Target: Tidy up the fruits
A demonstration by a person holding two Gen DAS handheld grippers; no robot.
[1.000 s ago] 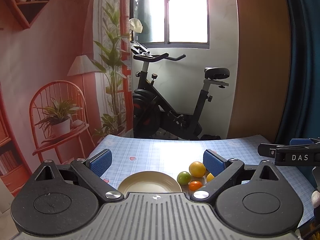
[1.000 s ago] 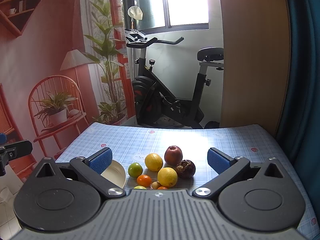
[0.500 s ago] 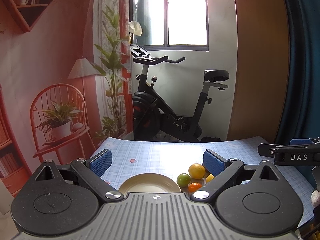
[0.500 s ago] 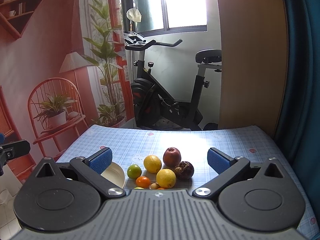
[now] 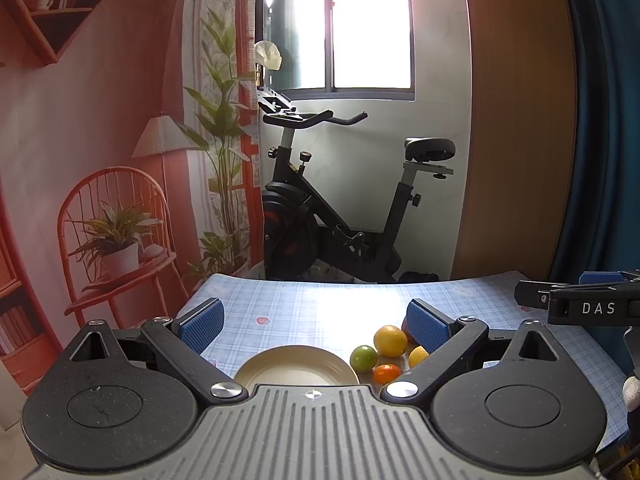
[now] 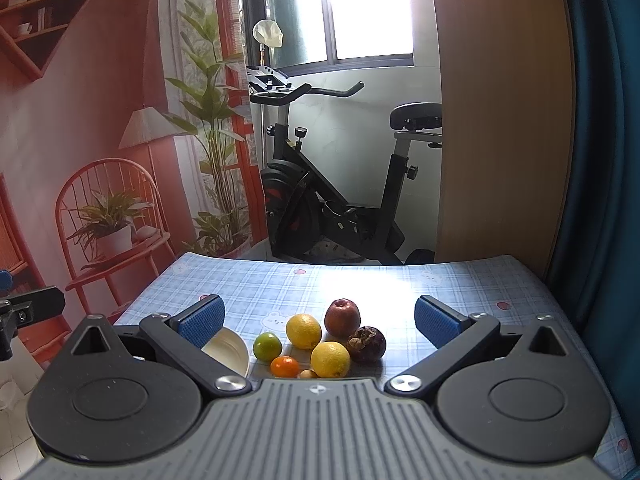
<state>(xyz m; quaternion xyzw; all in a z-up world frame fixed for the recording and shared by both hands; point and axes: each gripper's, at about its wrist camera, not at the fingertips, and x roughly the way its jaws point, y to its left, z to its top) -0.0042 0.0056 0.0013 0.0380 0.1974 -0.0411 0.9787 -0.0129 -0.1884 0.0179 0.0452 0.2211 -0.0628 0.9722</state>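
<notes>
A cluster of fruit lies on the blue checked tablecloth (image 6: 360, 280): a red apple (image 6: 342, 318), two yellow citrus (image 6: 303, 331) (image 6: 330, 359), a green lime (image 6: 267, 346), a small orange (image 6: 284, 366) and a dark mangosteen (image 6: 367, 345). A cream plate (image 5: 295, 366) sits left of them and shows partly in the right wrist view (image 6: 228, 350). My left gripper (image 5: 314, 326) is open above the plate. My right gripper (image 6: 318, 320) is open above the fruit. Both are empty.
An exercise bike (image 6: 332, 200) stands beyond the table's far edge under a window. A wooden panel (image 6: 500, 120) and blue curtain (image 6: 600, 120) are at right. The right gripper shows at the right edge of the left wrist view (image 5: 580, 304).
Both views show a little more of the room and the fruit sits lower, so both grippers have drifted slightly back or up. Jaws have stayed open.
</notes>
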